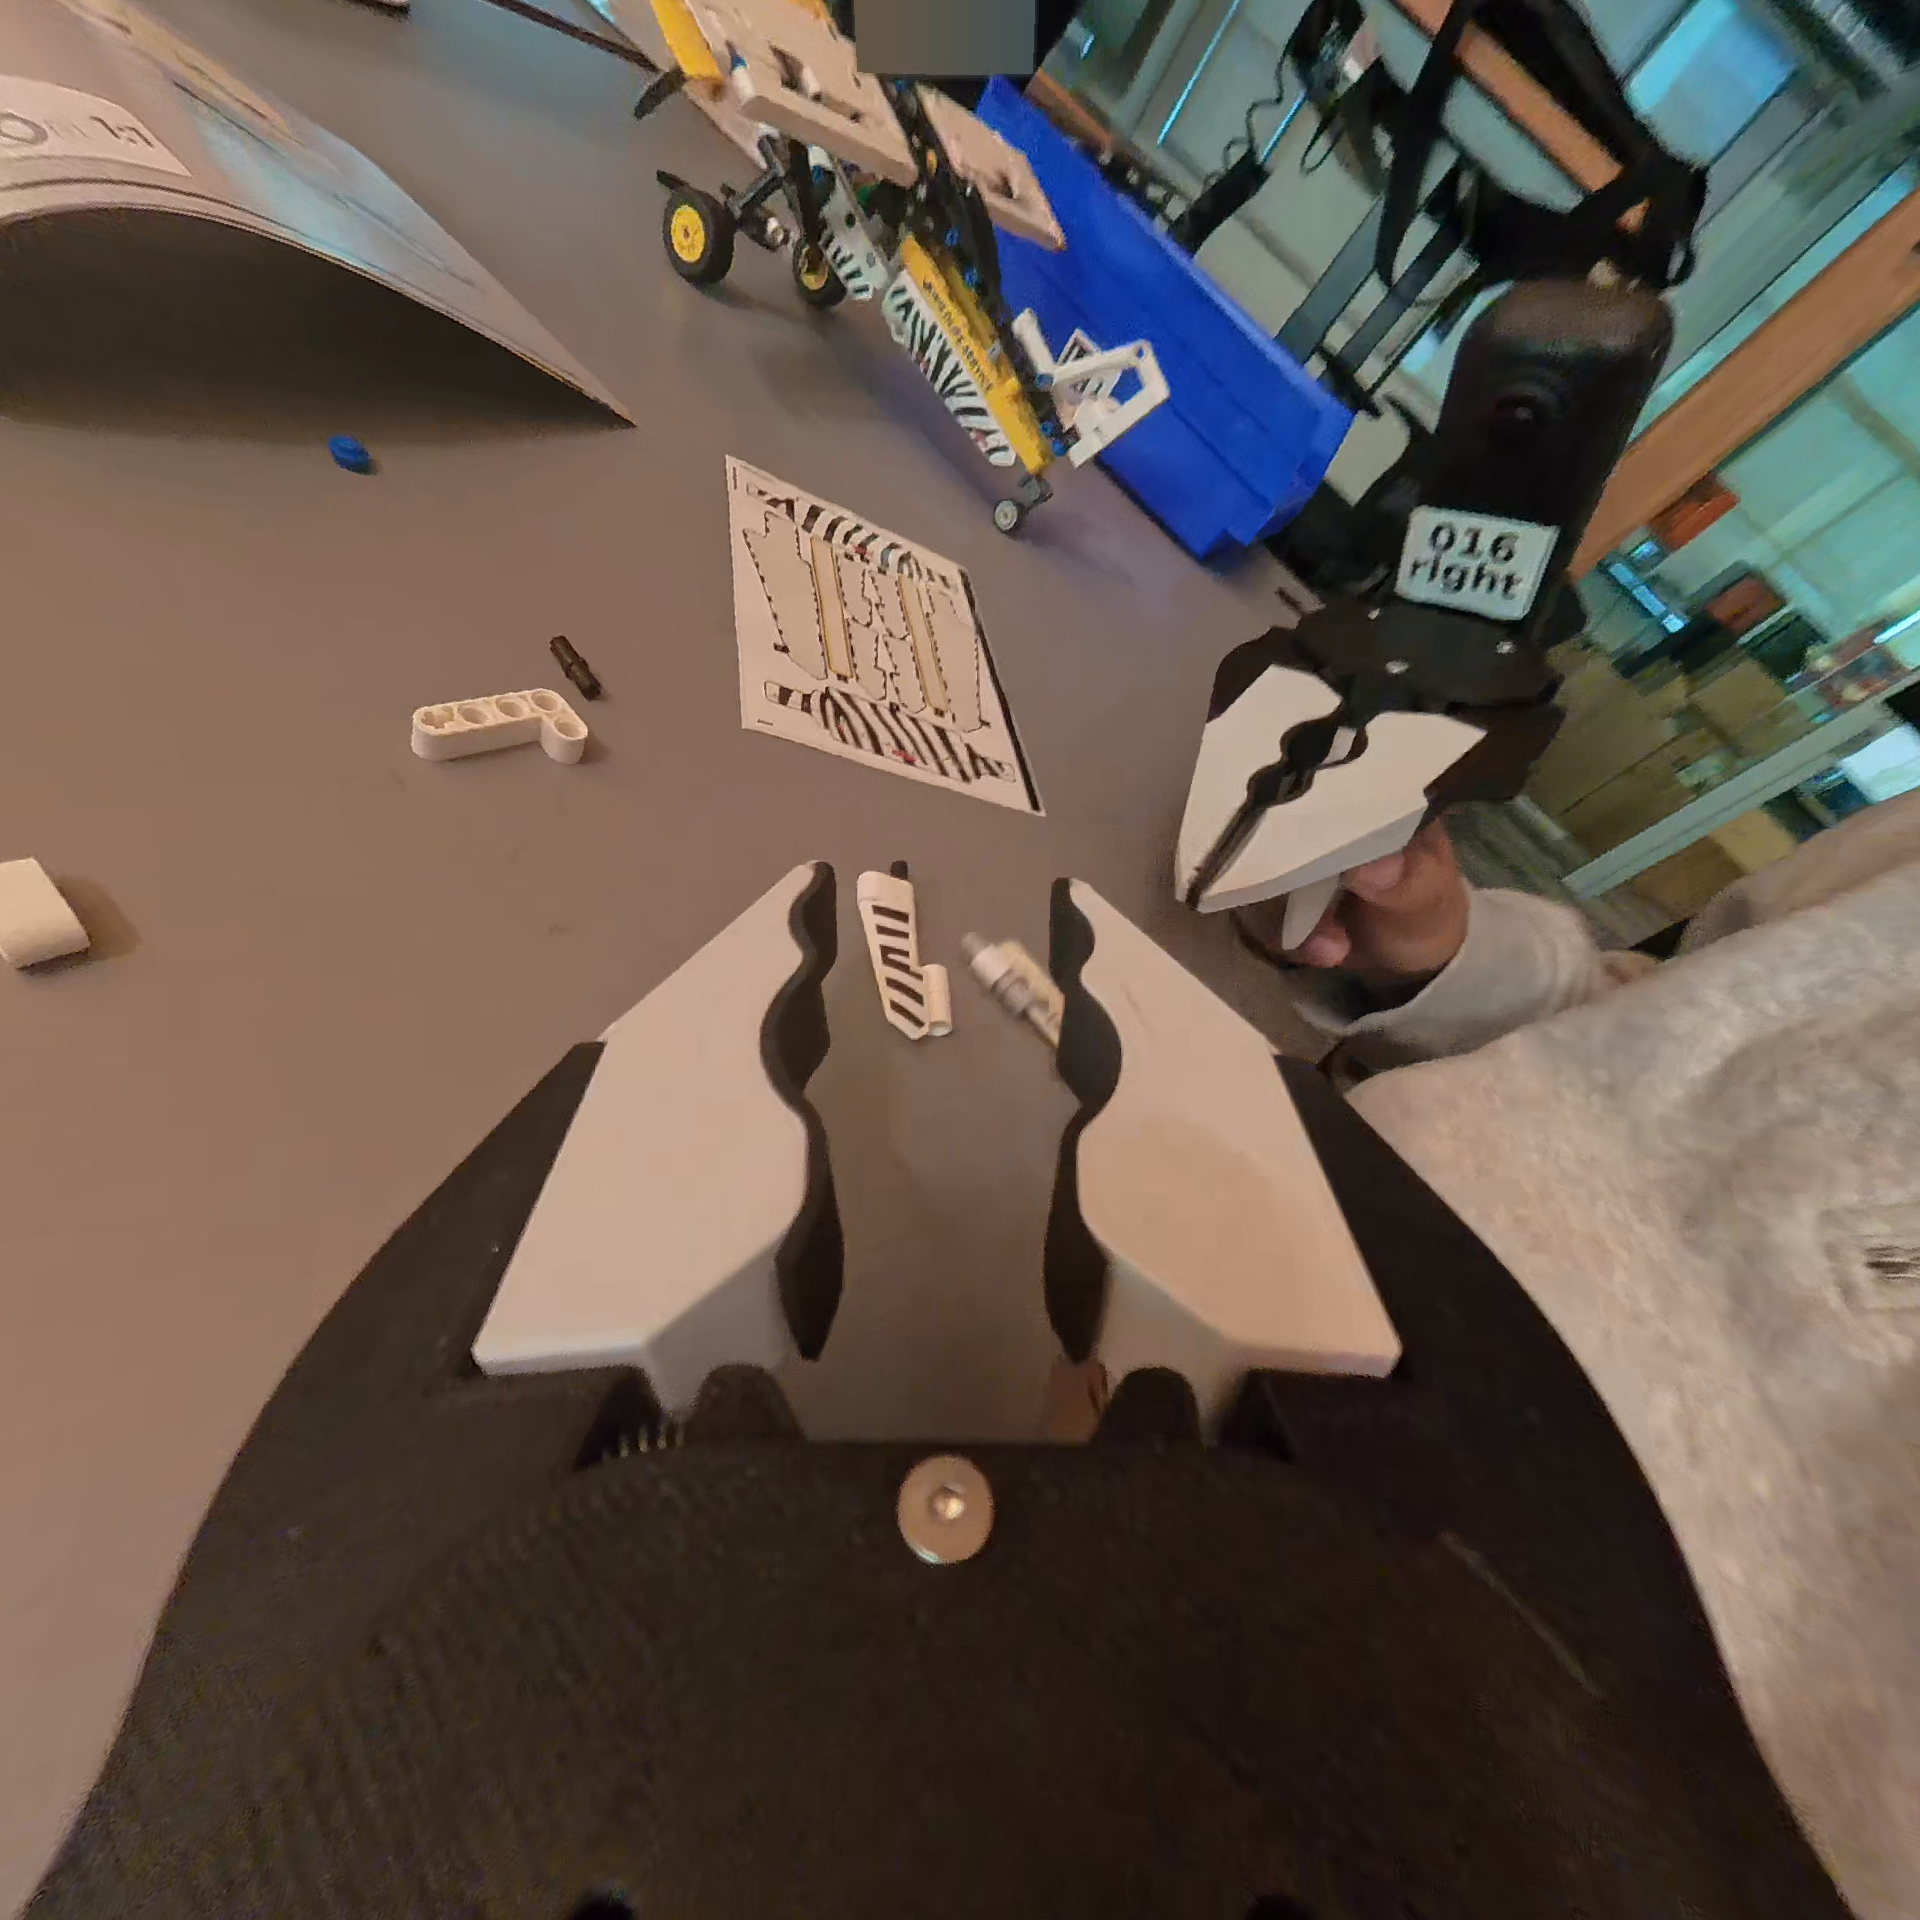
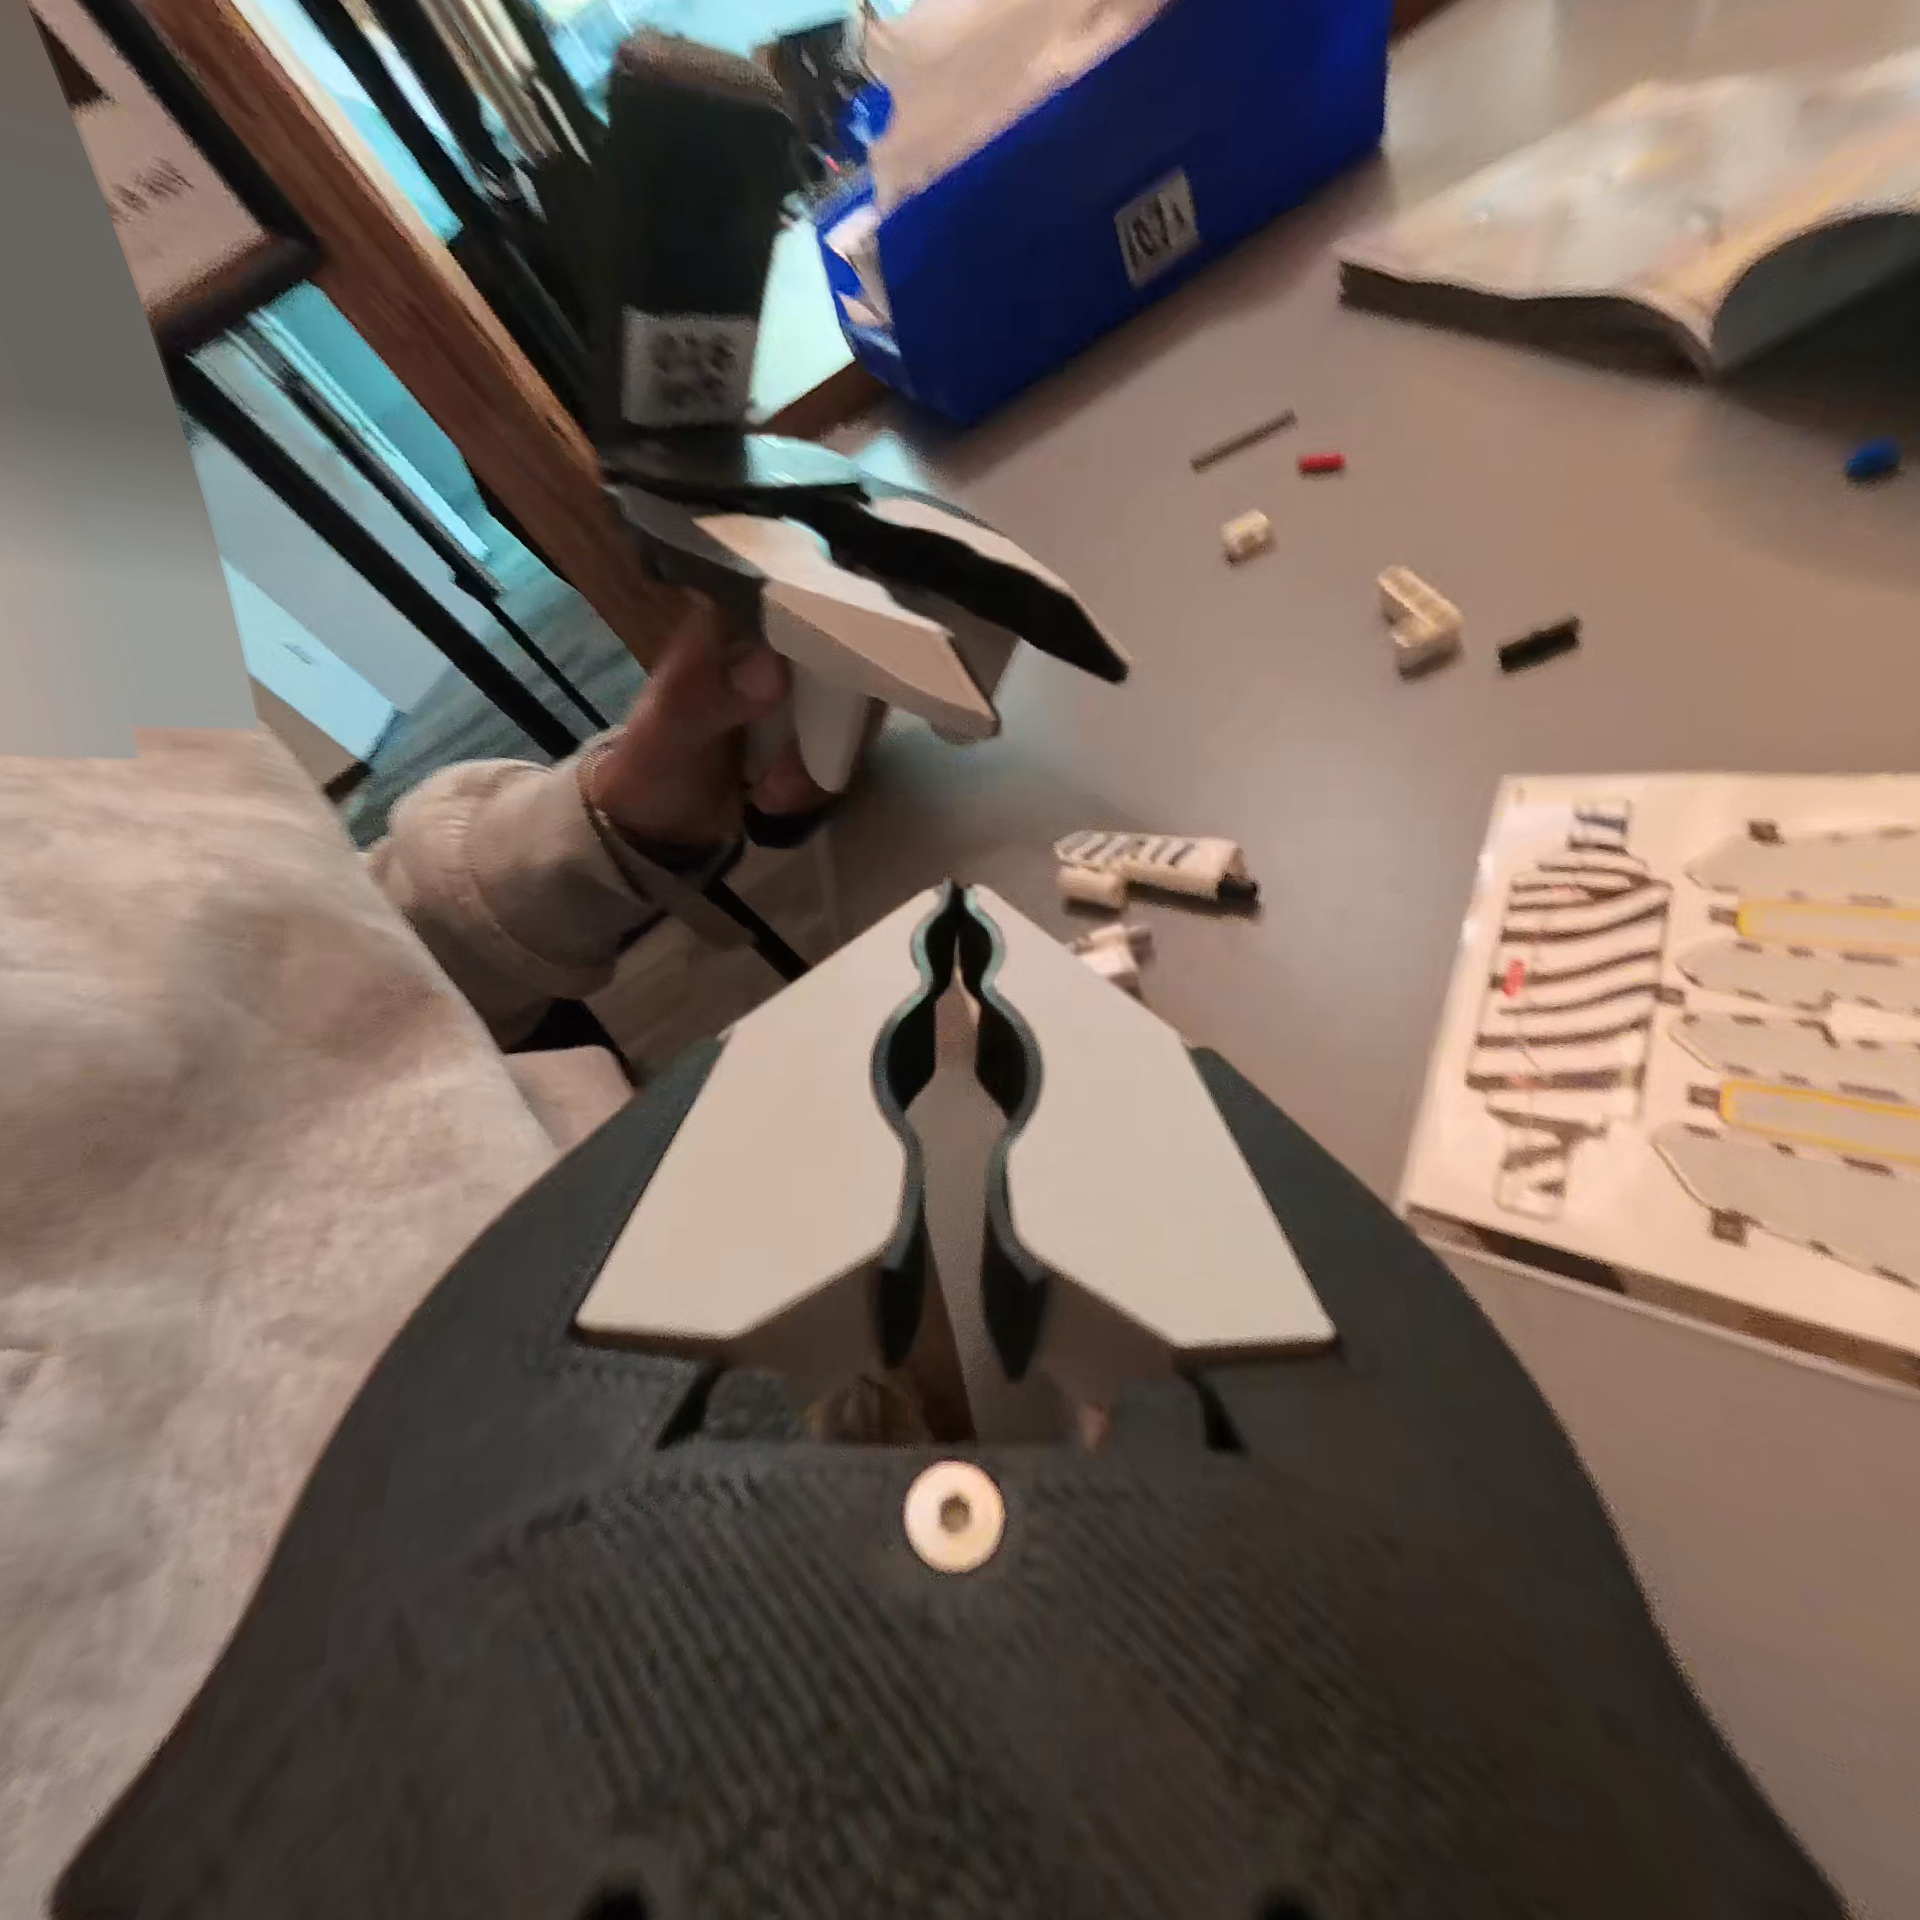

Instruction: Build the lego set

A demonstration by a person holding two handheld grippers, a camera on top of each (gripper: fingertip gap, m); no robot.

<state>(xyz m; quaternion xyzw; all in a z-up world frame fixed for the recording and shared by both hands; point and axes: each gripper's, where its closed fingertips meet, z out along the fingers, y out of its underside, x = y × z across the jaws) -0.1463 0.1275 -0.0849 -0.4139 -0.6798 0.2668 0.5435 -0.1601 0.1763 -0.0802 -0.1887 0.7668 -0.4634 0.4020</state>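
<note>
My left gripper [image 1: 940, 891] is open and holds nothing; it hovers above the grey table [image 1: 312, 1039]. Beyond its fingertips a white panel with zebra stripes [image 1: 904, 956] and a small white-grey connector [image 1: 1013, 977] lie on the table, untouched. My right gripper [image 2: 956, 894] is shut, and I see nothing between its tips. It also shows in the left wrist view [image 1: 1195, 888], lifted just right of the two parts. The right wrist view shows the striped panel [image 2: 1153, 862], the connector [image 2: 1117, 951] and the left gripper [image 2: 1044, 691]. The yellow, zebra-striped plane model [image 1: 894, 239] stands farther back.
A sticker sheet [image 1: 873, 644] lies mid-table, with a white L-shaped beam [image 1: 499, 722] and a black pin [image 1: 575, 665] to its left. A blue bin [image 1: 1164, 343] stands by the model and an open booklet [image 1: 260, 208] lies far left. A small blue part [image 1: 348, 452] and a white block [image 1: 36, 914] lie loose. My right fingertips sit around 6 cm from my left ones.
</note>
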